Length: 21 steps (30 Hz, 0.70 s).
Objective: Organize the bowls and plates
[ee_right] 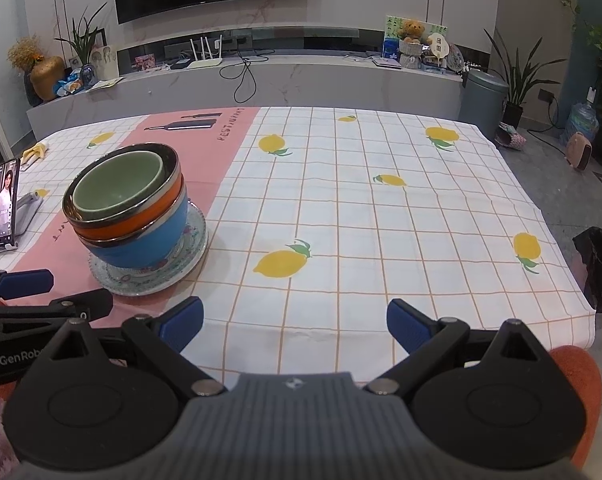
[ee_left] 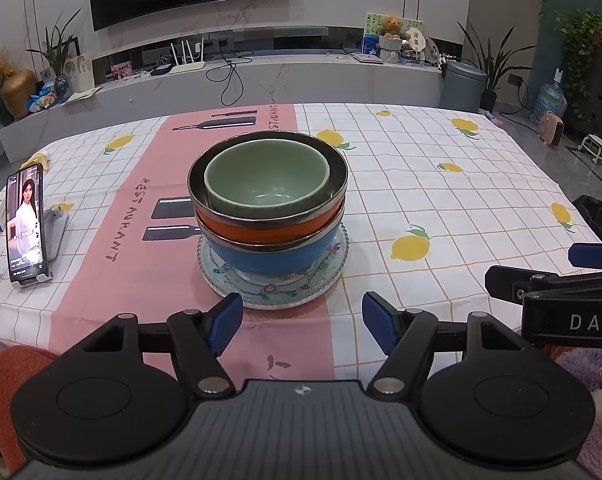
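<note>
Three nested bowls on glass plate, lemon tablecloth

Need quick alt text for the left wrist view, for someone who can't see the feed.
A green bowl nests in an orange bowl and a blue bowl, stacked on a patterned glass plate on a lemon-print tablecloth. The open left gripper hangs empty before it; a phone stands at left.

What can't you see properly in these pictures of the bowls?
- Inside of the orange bowl and blue bowl: both views, hidden by the green bowl nested on top.
- Middle of the glass plate: both views, covered by the stack.
- Right gripper: left wrist view, cut off by the right edge.
- Phone text: too small.
</note>
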Each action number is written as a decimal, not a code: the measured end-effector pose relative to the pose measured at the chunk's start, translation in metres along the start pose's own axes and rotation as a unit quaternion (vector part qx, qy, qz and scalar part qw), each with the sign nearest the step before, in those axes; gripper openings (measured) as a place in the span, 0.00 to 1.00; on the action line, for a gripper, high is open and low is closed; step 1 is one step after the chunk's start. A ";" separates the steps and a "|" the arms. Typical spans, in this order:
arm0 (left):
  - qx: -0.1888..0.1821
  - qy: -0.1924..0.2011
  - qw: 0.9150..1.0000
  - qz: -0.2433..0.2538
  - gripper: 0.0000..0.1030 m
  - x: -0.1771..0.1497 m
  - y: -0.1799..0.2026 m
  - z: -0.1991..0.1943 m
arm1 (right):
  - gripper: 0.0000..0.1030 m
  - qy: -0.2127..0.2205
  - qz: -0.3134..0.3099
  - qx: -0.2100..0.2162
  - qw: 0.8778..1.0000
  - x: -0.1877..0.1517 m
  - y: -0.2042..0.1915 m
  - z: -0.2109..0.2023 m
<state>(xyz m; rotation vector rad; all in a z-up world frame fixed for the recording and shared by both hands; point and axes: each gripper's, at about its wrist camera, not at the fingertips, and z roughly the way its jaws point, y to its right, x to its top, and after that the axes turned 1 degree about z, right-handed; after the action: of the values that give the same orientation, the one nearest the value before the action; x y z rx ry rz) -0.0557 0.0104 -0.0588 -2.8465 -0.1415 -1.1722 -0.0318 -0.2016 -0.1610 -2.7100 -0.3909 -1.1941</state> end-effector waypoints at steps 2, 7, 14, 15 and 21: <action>0.000 0.001 1.000 -0.001 0.78 0.000 0.000 0.000 | 0.94 0.000 0.000 0.000 1.000 0.000 0.000 0.000; 0.001 0.004 1.000 -0.001 0.78 0.000 -0.001 -0.002 | 0.94 0.000 0.000 0.000 1.000 0.000 0.000 0.000; -0.001 0.006 1.000 0.004 0.78 0.000 0.000 -0.003 | 0.94 -0.003 0.003 -0.001 1.000 0.001 0.001 0.001; -0.001 0.007 1.000 0.004 0.78 0.000 0.000 -0.003 | 0.94 -0.004 0.003 -0.001 1.000 0.001 0.001 0.001; -0.002 0.007 1.000 0.005 0.78 0.000 -0.001 -0.003 | 0.94 -0.005 0.002 -0.001 1.000 0.001 0.001 0.002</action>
<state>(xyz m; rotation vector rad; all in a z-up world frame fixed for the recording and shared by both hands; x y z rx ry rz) -0.0576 0.0107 -0.0570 -2.8374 -0.1253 -1.1924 -0.0296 -0.2018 -0.1616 -2.7175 -0.3855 -1.1806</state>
